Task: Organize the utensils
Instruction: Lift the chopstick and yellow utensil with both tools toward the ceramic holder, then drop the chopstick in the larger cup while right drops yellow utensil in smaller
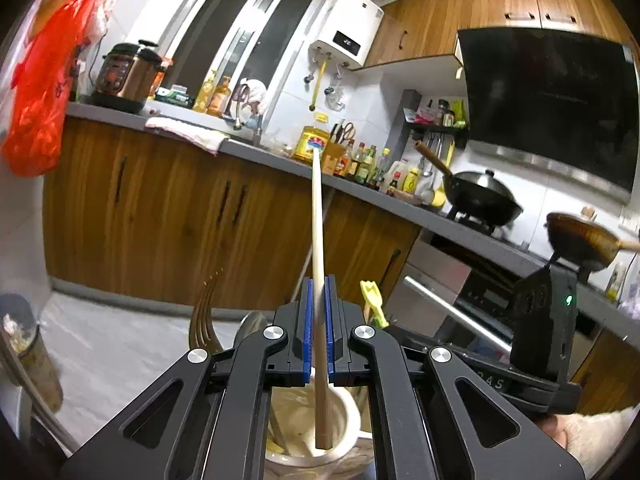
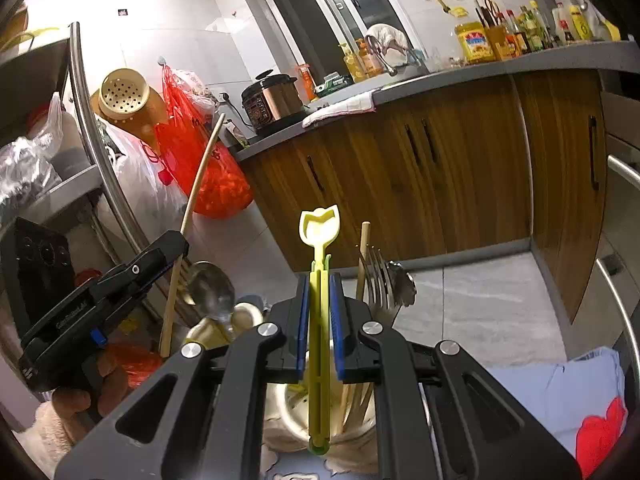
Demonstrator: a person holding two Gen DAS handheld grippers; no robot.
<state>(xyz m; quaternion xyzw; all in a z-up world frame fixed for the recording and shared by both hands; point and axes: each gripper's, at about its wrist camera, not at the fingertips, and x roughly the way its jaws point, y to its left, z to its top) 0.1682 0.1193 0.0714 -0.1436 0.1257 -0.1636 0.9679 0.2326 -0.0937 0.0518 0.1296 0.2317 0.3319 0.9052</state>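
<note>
The left gripper [image 1: 319,320] is pressed onto a wooden chopstick [image 1: 317,216], its blue pads [image 1: 306,328] touching the stick on both sides. The chopstick stands nearly upright, and its lower end sits inside the cream utensil holder [image 1: 344,412] directly below the jaws. In the right wrist view, the same gripper [image 2: 176,246] appears at the left with the chopstick [image 2: 200,184] rising above it. The right gripper [image 2: 319,320] pinches a yellow-green plastic utensil [image 2: 320,280] between its blue pads [image 2: 303,320]; the utensil stands upright with its cut-out, tulip-shaped end on top and its lower end reaching into the utensil holder [image 2: 288,420]. A fork [image 2: 376,280] and a second wooden stick [image 2: 364,256] stand in the holder just right of the plastic utensil, tines up. A metal spoon [image 2: 210,288] stands bowl-up between the two grippers. The holder rests on a patterned cloth [image 2: 560,392].
</note>
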